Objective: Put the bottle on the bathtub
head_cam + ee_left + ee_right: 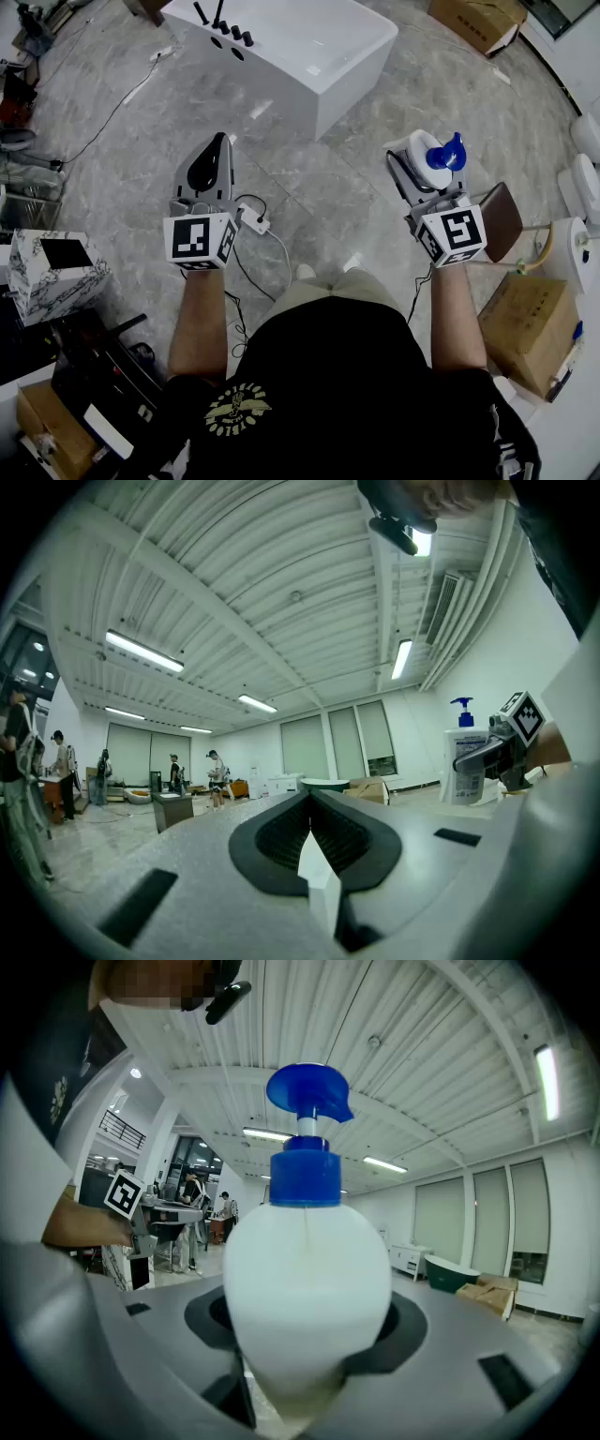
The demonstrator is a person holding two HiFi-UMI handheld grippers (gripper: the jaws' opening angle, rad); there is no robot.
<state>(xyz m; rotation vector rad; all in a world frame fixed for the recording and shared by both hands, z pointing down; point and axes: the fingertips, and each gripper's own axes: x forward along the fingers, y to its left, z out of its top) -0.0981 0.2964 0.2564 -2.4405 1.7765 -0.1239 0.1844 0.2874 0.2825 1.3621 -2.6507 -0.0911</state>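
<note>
The white bathtub (pixel 323 52) stands on the grey floor ahead, with black taps (pixel 223 23) on its near left corner. A white bottle (pixel 433 157) with a blue pump top sits upright in my right gripper (pixel 427 167), which is shut on its body. In the right gripper view the bottle (pixel 307 1279) fills the middle between the jaws of the right gripper (pixel 309 1344). My left gripper (pixel 219 142) is shut and holds nothing; its jaws meet in the left gripper view (pixel 310 808). That view also catches the bottle (pixel 465 761) at the right. Both grippers are held well short of the tub.
A power strip (pixel 255 221) and its cable lie on the floor between my arms. Cardboard boxes (pixel 480 21) (pixel 530 328) stand at the back right and near right. A marble-patterned box (pixel 52 272) is at the left. A brown stool (pixel 503 220) and white toilets (pixel 586 178) are at the right.
</note>
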